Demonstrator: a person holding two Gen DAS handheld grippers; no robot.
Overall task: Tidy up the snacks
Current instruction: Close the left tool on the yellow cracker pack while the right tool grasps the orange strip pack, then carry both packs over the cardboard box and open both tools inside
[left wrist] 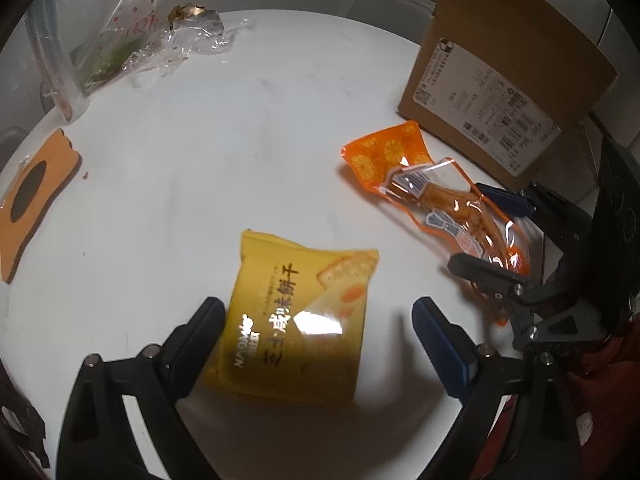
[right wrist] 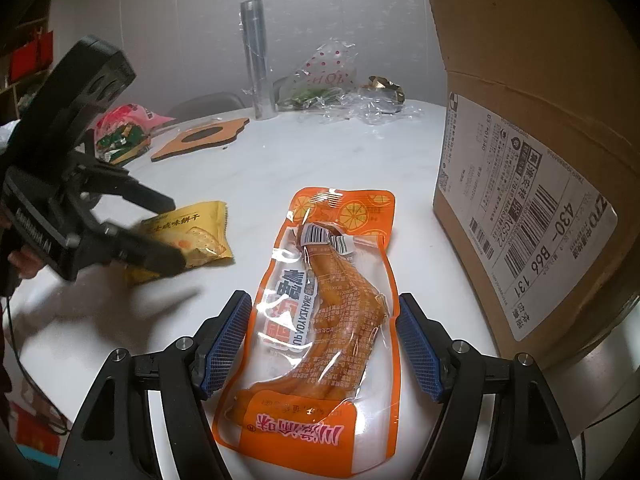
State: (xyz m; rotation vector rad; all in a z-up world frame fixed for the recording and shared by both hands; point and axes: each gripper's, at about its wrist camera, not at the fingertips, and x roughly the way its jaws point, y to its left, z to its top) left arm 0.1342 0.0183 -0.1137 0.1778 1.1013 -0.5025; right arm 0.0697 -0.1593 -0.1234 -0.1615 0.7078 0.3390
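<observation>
Likely both packs are light, soft, slick film: we straddle the yellow cracker pack (left wrist: 298, 316) with left gripper (left wrist: 316, 320) jaws spread, and the orange pouch (right wrist: 320, 312) at 2 o'clock with right gripper (right wrist: 322, 336) jaws spread; pinch mid-body.

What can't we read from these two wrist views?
- Cardboard box contents: both views show only outer walls, top cut off by the frame edge.
- Yellow cracker packet: near end blurred in the left wrist view; partly behind the left gripper in the right wrist view.
- Orange packet: whether the right gripper pads touch it; they flank it.
- Clear wrappers contents: too small, glare.
</observation>
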